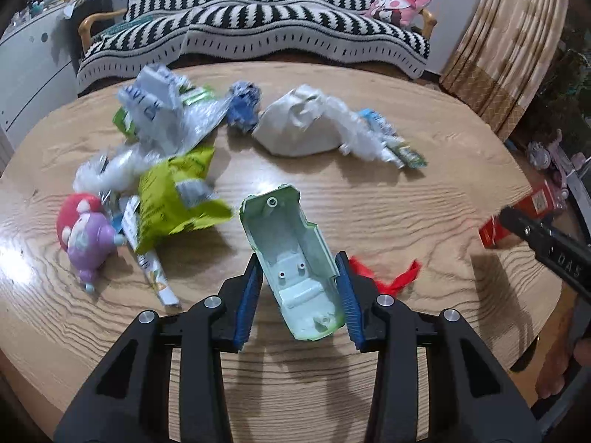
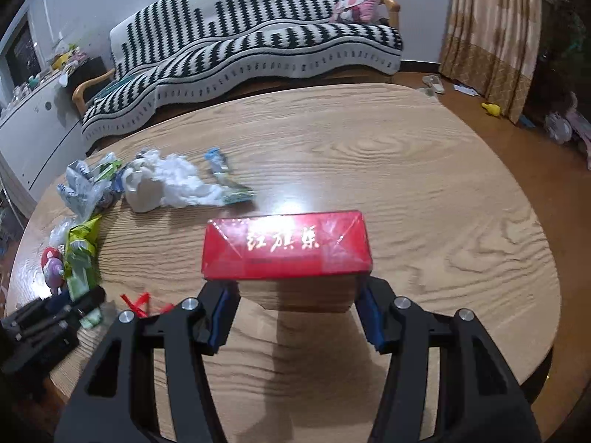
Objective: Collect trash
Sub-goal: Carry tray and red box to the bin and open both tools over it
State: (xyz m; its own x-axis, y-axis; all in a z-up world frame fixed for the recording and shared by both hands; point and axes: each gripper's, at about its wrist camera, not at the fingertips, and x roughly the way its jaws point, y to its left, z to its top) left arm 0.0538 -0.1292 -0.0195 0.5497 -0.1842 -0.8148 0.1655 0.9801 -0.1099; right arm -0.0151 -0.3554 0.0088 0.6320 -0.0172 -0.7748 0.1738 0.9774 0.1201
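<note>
Left gripper [image 1: 299, 295]: jaws narrowed onto a pale green moulded plastic shell [image 1: 291, 265]; blue pads press its two long sides, hollow face toward the camera, shell raised off the counter [image 1: 424, 203].
Right gripper [image 2: 295, 310]: jaws set at middling width, clamped on the ends of a red carton [image 2: 286, 245] with gold lettering; carton held above the wood, its shadow below.
Same carton from the left view: at the far right edge [image 1: 517, 217], the right gripper's dark body in front of it.
Red ribbon scrap [image 1: 388, 277]: on the counter just beside the left gripper's right pad, partly hidden behind it.
Trash heap, left of the counter: yellow-green snack bag [image 1: 173, 199], crumpled clear and white wrappers [image 1: 162, 114], a narrow printed sachet [image 1: 155, 273] poking out beneath the bag.
Toy: red and purple figure [image 1: 85, 232], touching the heap's near left edge.
Centre back: blue crumpled wad [image 1: 243, 105], then a white lumpy bag [image 1: 299, 125] with clear film and a small blue-green packet [image 1: 391, 136] trailing to its right.
In the way: nothing between the two grippers but bare wood and the ribbon; heap lies beyond and left of the shell.
Surroundings: sofa under a black-and-white striped throw [image 1: 258, 22], pink plush [image 1: 399, 7] on its right end, tan curtain [image 1: 506, 48], white cabinet [image 1: 29, 74] at left, slippers [image 2: 434, 83] on the floor.
</note>
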